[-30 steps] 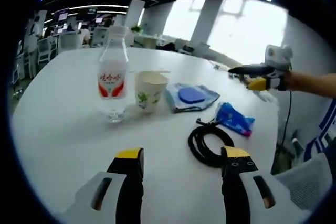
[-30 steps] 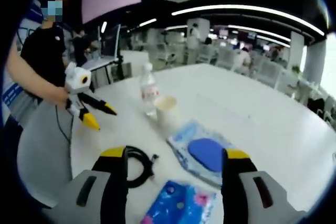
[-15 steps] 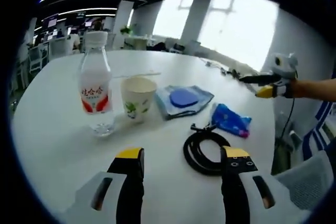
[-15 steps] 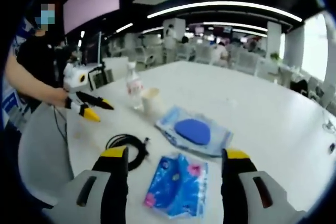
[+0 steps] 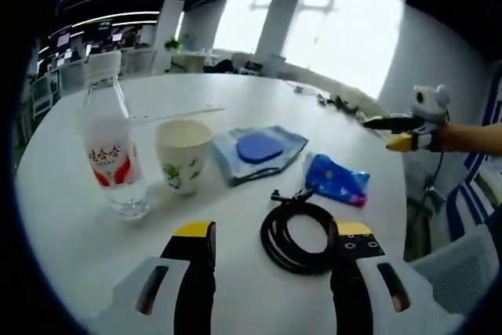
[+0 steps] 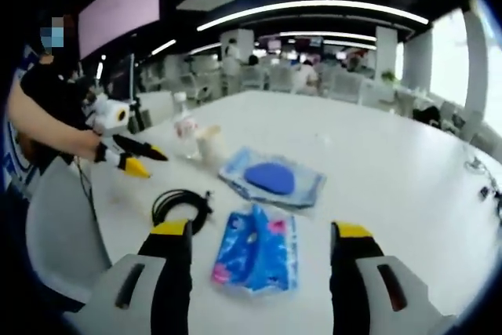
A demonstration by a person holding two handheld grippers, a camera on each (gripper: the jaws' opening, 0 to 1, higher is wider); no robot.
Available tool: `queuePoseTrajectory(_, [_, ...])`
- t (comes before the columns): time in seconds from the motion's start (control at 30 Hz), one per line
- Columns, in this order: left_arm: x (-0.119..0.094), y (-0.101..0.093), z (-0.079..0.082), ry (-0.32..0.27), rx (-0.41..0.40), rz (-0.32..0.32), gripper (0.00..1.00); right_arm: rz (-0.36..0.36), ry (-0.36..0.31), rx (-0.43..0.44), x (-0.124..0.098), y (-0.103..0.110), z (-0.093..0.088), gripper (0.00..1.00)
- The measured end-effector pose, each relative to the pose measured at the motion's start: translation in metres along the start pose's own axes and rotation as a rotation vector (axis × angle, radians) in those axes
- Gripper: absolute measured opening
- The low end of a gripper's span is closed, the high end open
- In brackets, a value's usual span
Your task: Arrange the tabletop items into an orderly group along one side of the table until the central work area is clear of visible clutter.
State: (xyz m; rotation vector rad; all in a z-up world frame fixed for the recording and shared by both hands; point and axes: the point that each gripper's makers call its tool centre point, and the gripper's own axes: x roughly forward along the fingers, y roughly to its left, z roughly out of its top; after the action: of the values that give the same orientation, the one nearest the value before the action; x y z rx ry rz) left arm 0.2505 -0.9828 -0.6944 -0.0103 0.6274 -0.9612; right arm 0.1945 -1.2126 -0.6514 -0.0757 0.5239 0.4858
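Black, yellow-tipped gripper [image 5: 271, 233] jaws

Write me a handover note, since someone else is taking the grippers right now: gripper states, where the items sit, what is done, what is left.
Left gripper: open, empty, above the table near the black cable coil.
Right gripper: open, empty, facing the blue packet.
Items: water bottle, paper cup, blue pouch, blue packet and cable coil lie in a loose row near one edge.
Done: nothing is gripped.
Left: judged from this, tighten the row, probably starting with the coil and packet.
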Motion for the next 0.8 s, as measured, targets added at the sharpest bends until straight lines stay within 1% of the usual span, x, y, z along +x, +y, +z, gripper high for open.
queuePoseTrajectory(0.07, [0.003,-0.002,0.002,0.002,0.005,-0.009,0.56,0.000,0.013,0.001,-0.002,0.002,-0.006,0.69])
queuePoseTrajectory(0.17, [0.008,-0.005,0.004,0.007,0.015,-0.017,0.56,0.000,0.014,0.015,-0.005,0.004,-0.012,0.69])
queuePoseTrajectory(0.3, [0.016,-0.007,0.007,0.014,0.025,-0.032,0.56,-0.020,0.011,0.029,-0.009,0.002,-0.015,0.69])
queuePoseTrajectory(0.47, [0.021,-0.010,0.015,0.017,0.038,-0.044,0.56,-0.033,0.006,0.043,-0.011,0.001,-0.018,0.69])
queuePoseTrajectory(0.63, [0.026,-0.009,0.019,0.028,0.061,-0.053,0.56,-0.056,-0.010,0.082,-0.009,-0.004,-0.022,0.69])
queuePoseTrajectory(0.8, [0.036,-0.010,0.022,0.039,0.076,-0.065,0.55,-0.079,-0.022,0.121,-0.011,0.000,-0.028,0.69])
